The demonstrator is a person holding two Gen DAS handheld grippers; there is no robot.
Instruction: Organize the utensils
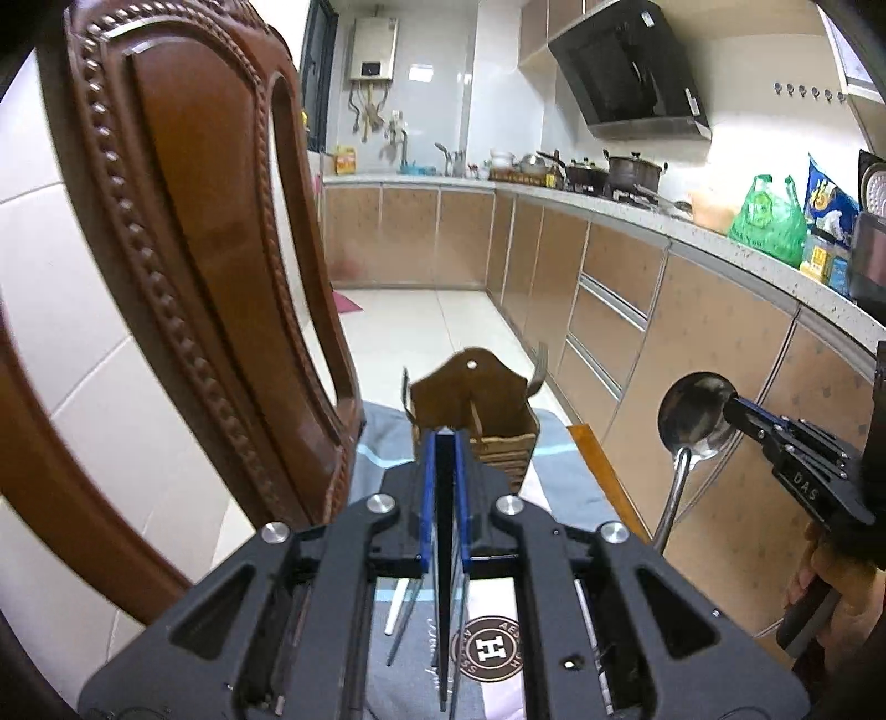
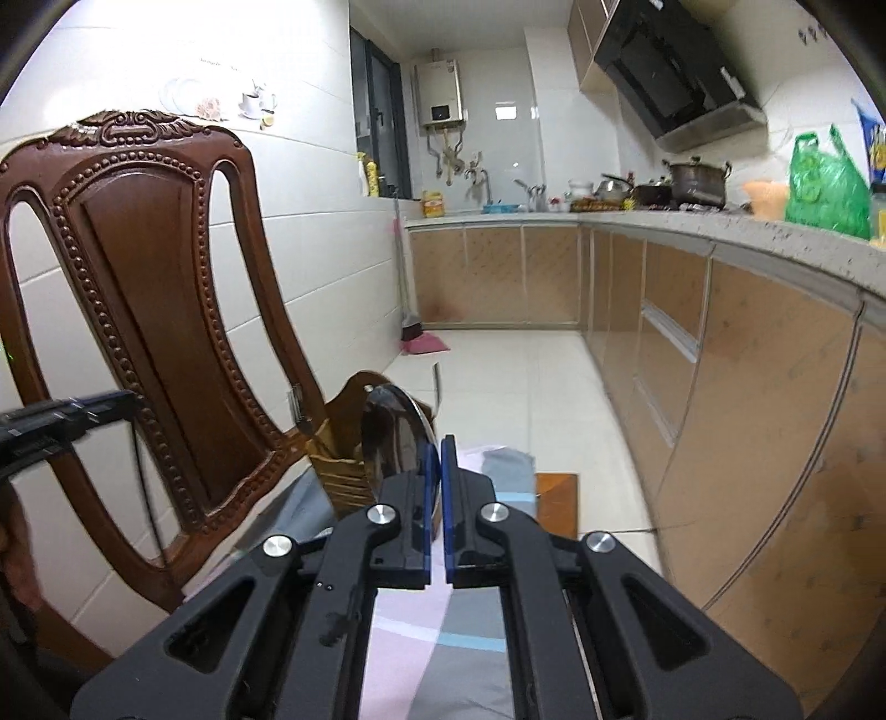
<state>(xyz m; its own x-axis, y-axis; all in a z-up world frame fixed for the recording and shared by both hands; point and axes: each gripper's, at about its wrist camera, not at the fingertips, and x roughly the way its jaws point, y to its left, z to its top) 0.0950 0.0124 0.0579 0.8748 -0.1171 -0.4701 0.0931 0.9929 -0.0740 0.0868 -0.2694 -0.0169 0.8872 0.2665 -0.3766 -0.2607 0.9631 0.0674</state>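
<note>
Both wrist cameras look forward and slightly down along their fingers, close above a cloth-covered table. Each view takes in the chair (image 1: 183,266) (image 2: 149,310), the holder (image 1: 476,421) (image 2: 343,459) and the counter (image 1: 692,227) (image 2: 720,232) beyond.

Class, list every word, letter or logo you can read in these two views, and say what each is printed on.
"DAS": on the right gripper.
"H" in a round brown badge, ring lettering too blurred: on the cloth.
Packets, green bag, water heater: print unreadable.
</note>
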